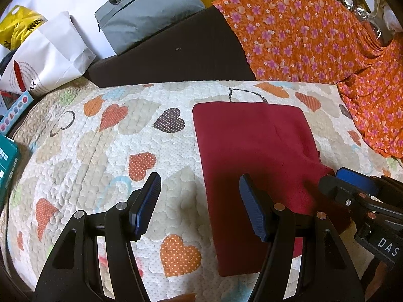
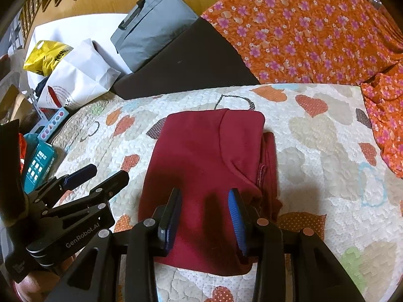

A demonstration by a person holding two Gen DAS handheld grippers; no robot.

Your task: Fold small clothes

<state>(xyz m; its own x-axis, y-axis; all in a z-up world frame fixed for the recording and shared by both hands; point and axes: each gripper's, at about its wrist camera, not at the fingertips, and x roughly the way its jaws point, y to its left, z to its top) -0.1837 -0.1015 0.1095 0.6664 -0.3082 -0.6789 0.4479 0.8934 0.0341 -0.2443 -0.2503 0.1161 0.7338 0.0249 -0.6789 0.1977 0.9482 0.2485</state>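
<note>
A dark red garment (image 1: 254,166) lies folded into a long rectangle on the heart-patterned quilt (image 1: 105,156). It also shows in the right wrist view (image 2: 204,166), with layered folds along its right edge. My left gripper (image 1: 199,203) is open and empty, hovering over the garment's left edge near its front end. My right gripper (image 2: 204,216) is open and empty, just above the garment's near end. Each gripper shows in the other's view: the right one (image 1: 352,186) and the left one (image 2: 100,173).
An orange flowered cloth (image 1: 314,32) drapes at the back right. A dark cushion (image 1: 176,50), a grey bag (image 1: 148,7), a white paper bag (image 1: 50,58) and a yellow bag (image 1: 17,25) sit at the back left. Teal boxes (image 2: 37,166) lie at the left edge.
</note>
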